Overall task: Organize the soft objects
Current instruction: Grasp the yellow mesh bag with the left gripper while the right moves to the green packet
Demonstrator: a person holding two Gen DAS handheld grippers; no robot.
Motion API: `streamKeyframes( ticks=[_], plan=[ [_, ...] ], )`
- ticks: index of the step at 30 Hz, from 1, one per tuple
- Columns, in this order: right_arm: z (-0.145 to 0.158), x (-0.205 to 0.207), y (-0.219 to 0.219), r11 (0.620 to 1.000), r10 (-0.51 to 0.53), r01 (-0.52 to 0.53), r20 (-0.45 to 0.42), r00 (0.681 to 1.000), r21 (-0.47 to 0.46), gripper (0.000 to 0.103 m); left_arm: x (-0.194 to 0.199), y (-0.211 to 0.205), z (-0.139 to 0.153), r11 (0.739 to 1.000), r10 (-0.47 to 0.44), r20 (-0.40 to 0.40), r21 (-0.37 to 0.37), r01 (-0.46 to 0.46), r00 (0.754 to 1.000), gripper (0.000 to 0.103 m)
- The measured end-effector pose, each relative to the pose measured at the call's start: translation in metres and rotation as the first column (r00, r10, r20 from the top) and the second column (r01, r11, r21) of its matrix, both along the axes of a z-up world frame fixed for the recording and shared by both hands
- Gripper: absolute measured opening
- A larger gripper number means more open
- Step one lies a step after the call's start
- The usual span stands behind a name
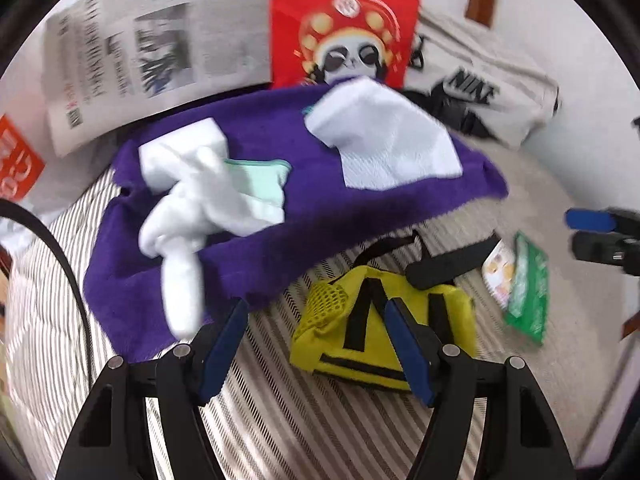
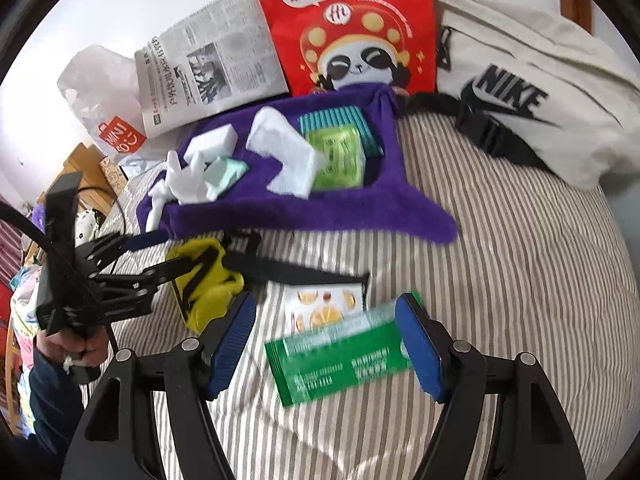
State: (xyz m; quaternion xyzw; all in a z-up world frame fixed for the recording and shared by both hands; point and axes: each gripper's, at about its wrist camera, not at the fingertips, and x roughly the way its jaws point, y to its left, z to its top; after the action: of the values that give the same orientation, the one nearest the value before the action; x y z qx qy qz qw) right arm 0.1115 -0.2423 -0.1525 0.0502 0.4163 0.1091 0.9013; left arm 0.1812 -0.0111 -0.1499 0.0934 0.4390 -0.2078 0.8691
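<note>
Between the spread, empty fingers of the right gripper [image 2: 326, 344] lies a green packet [image 2: 340, 360] on the striped bedcover [image 2: 500, 280], with a fruit-printed sachet [image 2: 320, 304] just beyond it. The left gripper [image 1: 316, 344] also stands apart, holding nothing, and a yellow pouch [image 1: 380, 332] sits just ahead of its fingertips. Farther out, a purple towel [image 1: 280, 232] carries a white glove [image 1: 188, 240], a mint cloth [image 1: 256, 180] and a white cloth [image 1: 384, 140]. Beyond the towel are a red panda bag [image 1: 344, 20], a newspaper [image 1: 140, 60] and a Nike bag [image 2: 520, 92].
</note>
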Motion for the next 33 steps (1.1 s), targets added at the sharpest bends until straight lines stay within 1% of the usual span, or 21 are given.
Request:
streamKeyframes(
  ticks=[2,3,4,6,9,10,14,18,21,23,27,29,33],
  plan=[
    [-0.006,-0.005,-0.001,1.0,0.0,0.0,-0.013,1.0,-0.003,0.073,0.0,-0.007,-0.006,0.999,-0.023,0.003,0.029,0.022,1.0,0.037],
    [-0.01,-0.008,-0.002,1.0,-0.005,0.005,-0.02,1.0,-0.008,0.073,0.002,-0.008,-0.009,0.999,-0.034,-0.013,0.018,0.034,0.999,0.034],
    [-0.013,-0.01,-0.003,1.0,-0.01,0.009,-0.026,1.0,-0.01,0.073,0.002,-0.007,-0.011,0.999,-0.032,-0.019,0.005,0.032,0.999,0.034],
    [-0.021,-0.014,-0.005,1.0,-0.015,0.015,-0.039,0.999,-0.01,0.073,0.002,-0.002,-0.012,0.999,-0.008,-0.008,-0.034,0.007,1.0,0.026],
    [-0.03,-0.016,-0.005,1.0,-0.021,0.02,-0.056,0.998,-0.011,0.073,0.001,0.01,-0.01,0.996,0.014,-0.033,-0.085,-0.017,0.999,0.023],
    [-0.032,-0.016,-0.005,1.0,-0.021,0.02,-0.059,0.998,-0.011,0.073,-0.001,0.013,-0.008,0.996,0.02,-0.033,-0.087,-0.023,0.999,0.022],
    [-0.033,-0.019,-0.006,1.0,-0.022,0.021,-0.051,0.998,-0.014,0.073,-0.019,0.032,0.001,0.996,0.068,-0.01,-0.053,-0.068,0.998,0.022],
    [-0.032,-0.019,-0.008,0.999,-0.034,0.033,-0.043,0.998,-0.023,0.073,-0.038,0.062,0.001,0.984,0.173,-0.019,-0.026,-0.174,0.985,0.022],
    [-0.037,-0.015,-0.008,0.999,-0.034,0.032,-0.061,0.998,-0.03,0.073,-0.048,0.079,-0.007,0.973,0.229,-0.03,-0.016,-0.229,0.973,0.022],
    [-0.043,-0.013,-0.007,0.999,-0.03,0.028,-0.074,0.997,-0.031,0.073,-0.05,0.084,-0.013,0.971,0.238,-0.038,-0.012,-0.239,0.97,0.023],
    [-0.052,-0.013,0.001,0.999,0.0,-0.003,-0.093,0.996,-0.037,0.074,-0.052,0.082,-0.017,0.97,0.245,-0.023,-0.007,-0.245,0.969,0.023],
    [-0.055,-0.013,0.007,0.998,0.016,-0.021,-0.09,0.996,-0.063,0.079,-0.053,0.081,-0.017,0.971,0.24,-0.022,-0.01,-0.241,0.97,0.023],
    [-0.059,-0.014,0.015,0.992,0.025,-0.034,-0.076,0.997,-0.119,0.08,-0.053,0.082,-0.019,0.969,0.244,-0.024,-0.027,-0.245,0.969,0.024]
  ],
)
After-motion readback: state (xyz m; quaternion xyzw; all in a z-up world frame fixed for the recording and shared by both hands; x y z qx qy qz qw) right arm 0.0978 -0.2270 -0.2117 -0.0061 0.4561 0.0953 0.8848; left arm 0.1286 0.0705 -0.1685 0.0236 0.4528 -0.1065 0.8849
